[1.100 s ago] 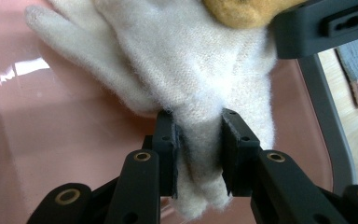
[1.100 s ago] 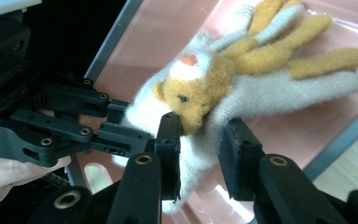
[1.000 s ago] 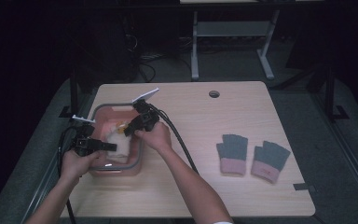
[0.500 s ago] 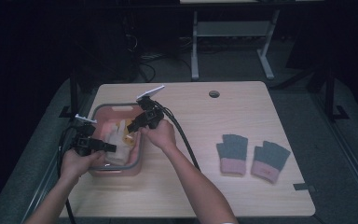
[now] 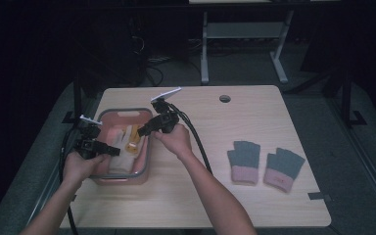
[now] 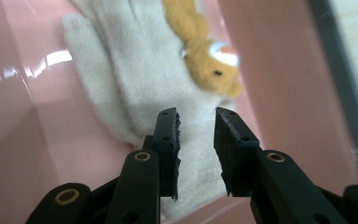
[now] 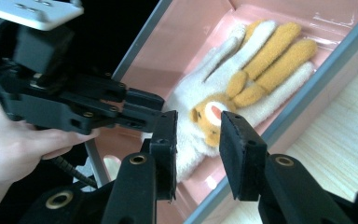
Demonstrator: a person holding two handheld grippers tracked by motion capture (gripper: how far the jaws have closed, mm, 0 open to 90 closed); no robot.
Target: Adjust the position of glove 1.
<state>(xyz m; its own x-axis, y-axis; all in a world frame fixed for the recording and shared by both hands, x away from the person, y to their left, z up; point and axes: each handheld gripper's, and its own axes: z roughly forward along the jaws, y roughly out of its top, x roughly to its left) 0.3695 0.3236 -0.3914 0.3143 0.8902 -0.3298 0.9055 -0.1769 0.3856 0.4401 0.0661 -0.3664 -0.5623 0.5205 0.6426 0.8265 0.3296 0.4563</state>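
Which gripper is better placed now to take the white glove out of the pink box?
Left. The left gripper is low inside the pink box, jaws over the white glove. The right gripper hovers above the rim.

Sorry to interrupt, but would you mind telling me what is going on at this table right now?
A person works with a hand-held gripper in each hand over a pink tub holding a cream and orange glove. The left hand-held gripper sits low above the glove's cuff, jaws apart, gripping nothing. The right hand-held gripper hovers open at the tub's edge. Two grey-and-pink gloves lie on the table.
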